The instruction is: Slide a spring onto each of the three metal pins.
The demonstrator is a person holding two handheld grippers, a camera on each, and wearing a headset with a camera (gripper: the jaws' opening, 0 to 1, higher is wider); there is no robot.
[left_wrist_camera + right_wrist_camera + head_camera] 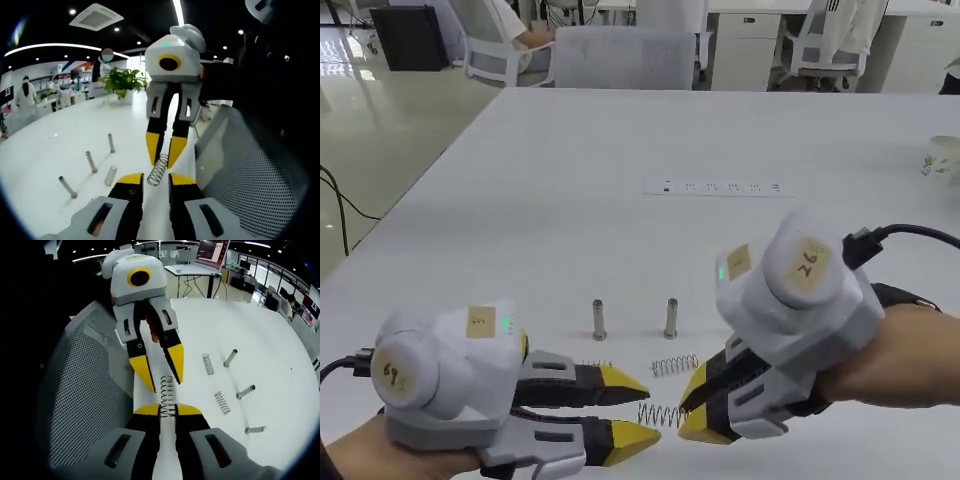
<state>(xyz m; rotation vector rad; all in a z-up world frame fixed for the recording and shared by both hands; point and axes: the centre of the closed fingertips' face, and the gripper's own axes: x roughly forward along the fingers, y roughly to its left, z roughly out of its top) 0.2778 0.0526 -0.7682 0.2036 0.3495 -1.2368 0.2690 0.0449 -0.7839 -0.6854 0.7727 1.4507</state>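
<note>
My right gripper point(167, 411) is shut on one end of a thin wire spring point(166, 387), held low over the white table point(620, 220). My left gripper point(156, 180) faces it with its jaws open, and the spring's point(158, 169) free end sits just ahead of their gap. In the head view the two grippers meet tip to tip, left gripper point(635, 410) and right gripper point(692, 405), with the spring point(660, 413) between them. Three short metal pins point(90, 161) stand nearby; two pins point(599, 318) show behind the grippers. A loose spring point(674, 365) lies by them.
Another loose spring point(208, 363) lies near the pins point(245, 391). A white power strip point(715, 186) lies mid-table and a paper cup point(942, 158) stands at the right edge. A mesh chair back point(250, 165) stands close by the table edge. Office chairs point(620, 60) stand beyond.
</note>
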